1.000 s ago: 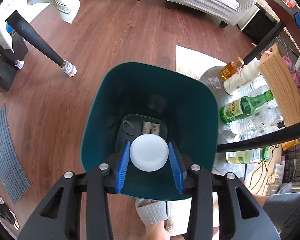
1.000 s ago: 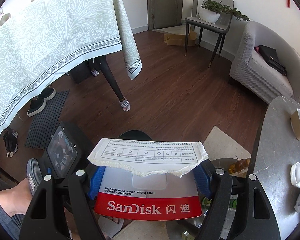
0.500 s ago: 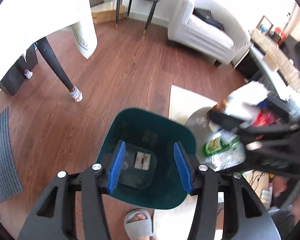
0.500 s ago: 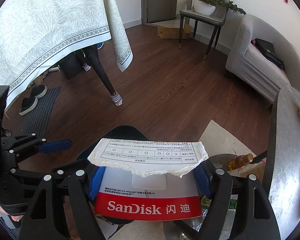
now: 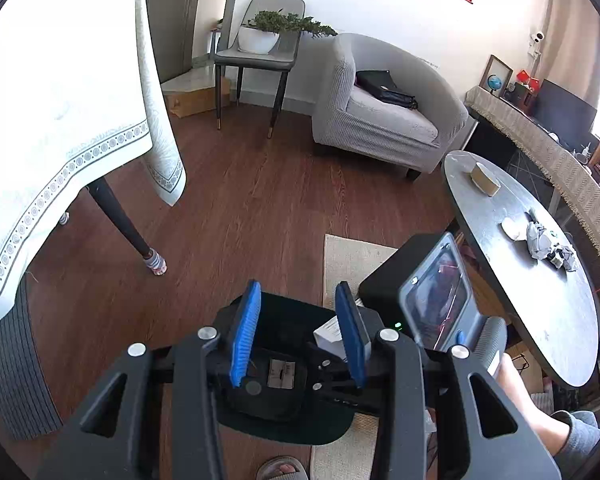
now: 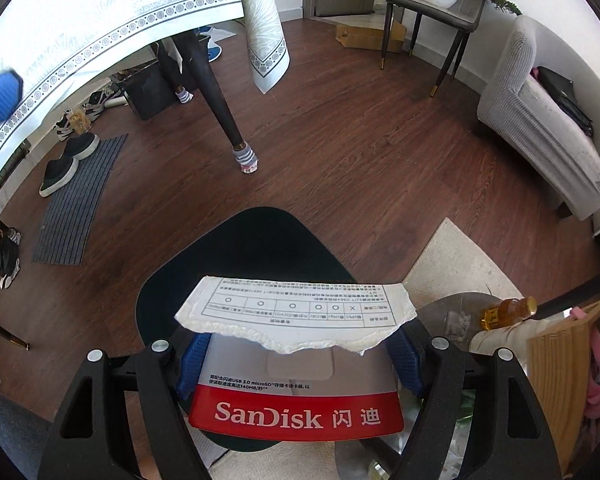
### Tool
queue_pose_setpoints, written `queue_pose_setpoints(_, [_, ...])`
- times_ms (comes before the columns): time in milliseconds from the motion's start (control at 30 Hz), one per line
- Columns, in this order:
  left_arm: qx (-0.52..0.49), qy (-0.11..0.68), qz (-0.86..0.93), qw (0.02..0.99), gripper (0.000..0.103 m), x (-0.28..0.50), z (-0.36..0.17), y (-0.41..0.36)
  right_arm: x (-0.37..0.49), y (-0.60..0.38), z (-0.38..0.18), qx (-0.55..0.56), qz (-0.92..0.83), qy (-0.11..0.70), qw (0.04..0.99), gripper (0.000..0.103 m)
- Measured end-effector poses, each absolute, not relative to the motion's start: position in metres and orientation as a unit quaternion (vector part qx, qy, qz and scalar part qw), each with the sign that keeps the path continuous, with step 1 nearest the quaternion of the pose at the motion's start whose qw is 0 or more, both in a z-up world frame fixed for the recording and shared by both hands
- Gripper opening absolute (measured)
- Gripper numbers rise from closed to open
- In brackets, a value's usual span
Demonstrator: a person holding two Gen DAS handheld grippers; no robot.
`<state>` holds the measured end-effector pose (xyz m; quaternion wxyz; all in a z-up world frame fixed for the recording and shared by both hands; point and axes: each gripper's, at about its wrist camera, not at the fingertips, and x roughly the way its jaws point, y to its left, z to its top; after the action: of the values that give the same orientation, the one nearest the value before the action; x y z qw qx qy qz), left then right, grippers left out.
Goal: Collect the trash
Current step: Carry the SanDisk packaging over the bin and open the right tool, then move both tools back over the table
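My left gripper [image 5: 298, 292] hangs above the dark teal bin [image 5: 292, 434]. Its blue pads [image 5: 246, 340] are closing with nothing between them. A card scrap [image 5: 282, 372] and a dim round lid [image 5: 253, 388] lie on the bin's floor. My right gripper [image 6: 300, 344] is shut on a red-and-white SanDisk card package [image 6: 296, 416] with a torn white top, just over the bin [image 6: 240, 248]. From the left wrist view its body [image 5: 436, 308] sits close on the right. Crumpled paper [image 5: 548, 244] and a white lid [image 5: 512, 226] lie on the round grey table [image 5: 540, 312].
A cloth-draped table [image 5: 60, 120] and its dark leg [image 5: 120, 220] stand at left, a grey armchair [image 5: 380, 116] behind. A cream rug [image 5: 352, 256] lies by the bin. Bottles [image 6: 508, 310] sit on a low shelf at right. A sandalled foot [image 5: 282, 470] is near the bin.
The left gripper let the white round lid drop into the bin, then rose and tilted up. The right gripper came down over the bin with the package still held.
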<state>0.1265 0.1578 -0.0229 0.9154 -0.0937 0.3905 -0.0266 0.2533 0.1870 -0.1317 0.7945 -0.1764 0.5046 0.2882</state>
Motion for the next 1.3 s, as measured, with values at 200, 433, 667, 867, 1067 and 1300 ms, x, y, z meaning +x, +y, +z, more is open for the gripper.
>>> queue_pose_setpoints(200, [-0.086,0.377,-0.039,0.922,0.034,0.128,-0.007,0.153,0.253,0.202,-0.158,-0.199,0.297,0.518,0.777,0.076])
queue_pose_setpoints(433, [-0.093,0.366,-0.051,0.925,0.032,0.127,0.002,0.147,0.251,0.212,-0.183,-0.215,0.301,0.537,0.759,0.076])
queue_pose_setpoints(667, [-0.096,0.354,-0.055,0.929,0.031,0.126,0.011,0.140,0.252,0.214,-0.197,-0.222,0.298,0.542,0.754,0.076])
queue_pose_setpoints(867, [-0.093,0.352,-0.059,0.930,0.031,0.127,0.013,0.137,0.248,0.215,-0.210,-0.256,0.300,0.552,0.735,0.092])
queue_pose_setpoints(1067, [-0.094,0.350,-0.061,0.930,0.031,0.129,0.017,0.127,0.245,0.211,-0.206,-0.254,0.305,0.540,0.742,0.093])
queue_pose_setpoints(1300, [-0.097,0.343,-0.056,0.933,0.031,0.132,0.023,0.123,0.243,0.202,-0.182,-0.236,0.316,0.521,0.757,0.093])
